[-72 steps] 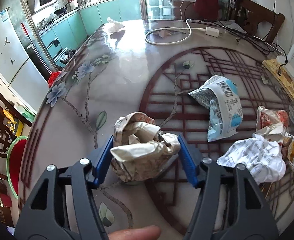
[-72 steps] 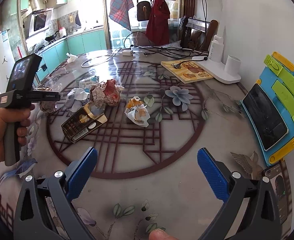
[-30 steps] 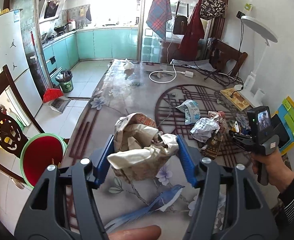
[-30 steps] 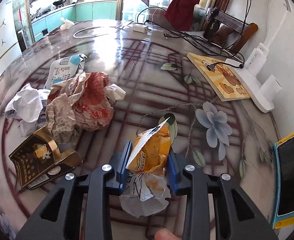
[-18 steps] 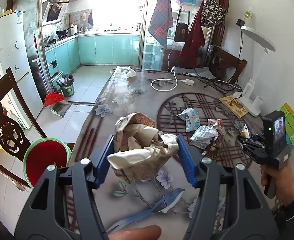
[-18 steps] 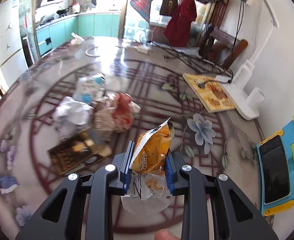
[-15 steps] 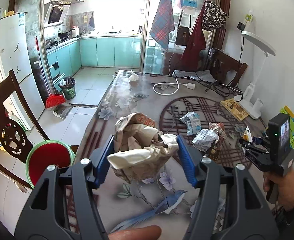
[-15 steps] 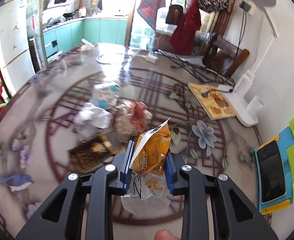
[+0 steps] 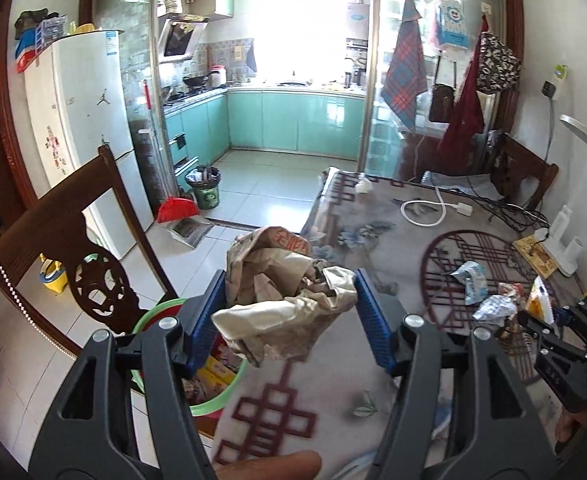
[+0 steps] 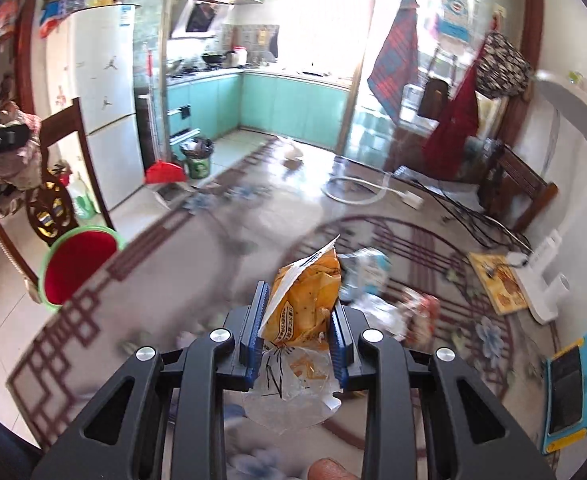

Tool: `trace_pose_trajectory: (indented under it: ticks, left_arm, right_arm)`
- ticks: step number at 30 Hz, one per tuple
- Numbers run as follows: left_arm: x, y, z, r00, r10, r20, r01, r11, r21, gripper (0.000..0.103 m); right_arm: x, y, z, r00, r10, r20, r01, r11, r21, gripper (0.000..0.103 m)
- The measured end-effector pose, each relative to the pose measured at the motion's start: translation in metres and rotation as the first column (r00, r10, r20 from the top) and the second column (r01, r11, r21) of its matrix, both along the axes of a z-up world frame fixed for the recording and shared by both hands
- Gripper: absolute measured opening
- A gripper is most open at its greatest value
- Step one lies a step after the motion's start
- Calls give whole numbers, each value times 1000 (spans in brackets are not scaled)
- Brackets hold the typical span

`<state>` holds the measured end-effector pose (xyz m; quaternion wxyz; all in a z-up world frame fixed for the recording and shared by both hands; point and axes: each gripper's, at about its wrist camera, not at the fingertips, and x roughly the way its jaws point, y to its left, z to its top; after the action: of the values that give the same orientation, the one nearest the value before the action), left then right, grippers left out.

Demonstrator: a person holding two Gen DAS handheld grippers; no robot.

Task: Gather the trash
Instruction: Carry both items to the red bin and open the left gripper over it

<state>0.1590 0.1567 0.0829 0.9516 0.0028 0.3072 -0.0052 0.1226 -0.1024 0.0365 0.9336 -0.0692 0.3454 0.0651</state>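
Observation:
My left gripper point(image 9: 289, 316) is shut on a crumpled brown paper wrapper point(image 9: 281, 292), held in the air over the table's left edge, above a green-rimmed red trash bin point(image 9: 213, 384) on the floor. My right gripper point(image 10: 297, 320) is shut on a yellow-orange snack wrapper point(image 10: 305, 304) with a clear torn tail, held above the table. The bin also shows in the right wrist view point(image 10: 79, 266), far left beside the table. The right gripper also shows at the right edge of the left wrist view point(image 9: 553, 328). More wrappers lie on the table point(image 9: 489, 296).
A dark wooden chair point(image 9: 65, 256) stands right by the bin. The patterned table point(image 9: 357, 248) carries a white cable point(image 9: 421, 212), a white charger stand point(image 9: 557, 240) and a blue tablet point(image 10: 577, 392). A fridge point(image 9: 81, 128) and kitchen floor lie beyond.
Both grippers have lifted and swung left toward the bin side with their wrappers still held. The left one now hangs over the bin's edge; the table trash lies further right.

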Motion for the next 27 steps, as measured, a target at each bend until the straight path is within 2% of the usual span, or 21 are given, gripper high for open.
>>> trace_pose_trajectory:
  ticks: [5, 13, 18, 21, 24, 25, 26, 27]
  left_arm:
    - [23, 61, -23, 992, 118, -37, -118, 993, 8, 61]
    - [63, 138, -80, 953, 264, -149, -261, 964, 43, 61]
    - [86, 160, -130, 932, 277, -234, -265, 961, 80, 61]
    - [95, 171, -155, 912, 290, -289, -283, 957, 65, 61]
    - [101, 169, -163, 910, 283, -302, -275, 959, 71, 66]
    - [101, 167, -163, 912, 276, -303, -268, 961, 68, 69]
    - [102, 164, -163, 913, 270, -305, -262, 963, 68, 76]
    - [103, 162, -162, 915, 267, -301, -256, 964, 77, 77]
  right_arm:
    - [8, 59, 11, 996, 91, 20, -91, 996, -4, 27]
    - [21, 118, 13, 984, 178, 23, -177, 984, -11, 27]
    - [27, 141, 7, 978, 207, 12, -207, 978, -20, 27]
    - [29, 146, 4, 977, 215, 8, -214, 976, -29, 27]
    - [32, 149, 1, 976, 216, 3, -216, 976, -36, 27]
    - [32, 149, -1, 976, 216, 0, -216, 976, -36, 27]
    - [33, 150, -2, 976, 217, -5, -217, 975, -37, 27]
    - [34, 151, -3, 976, 218, -7, -218, 975, -36, 27]
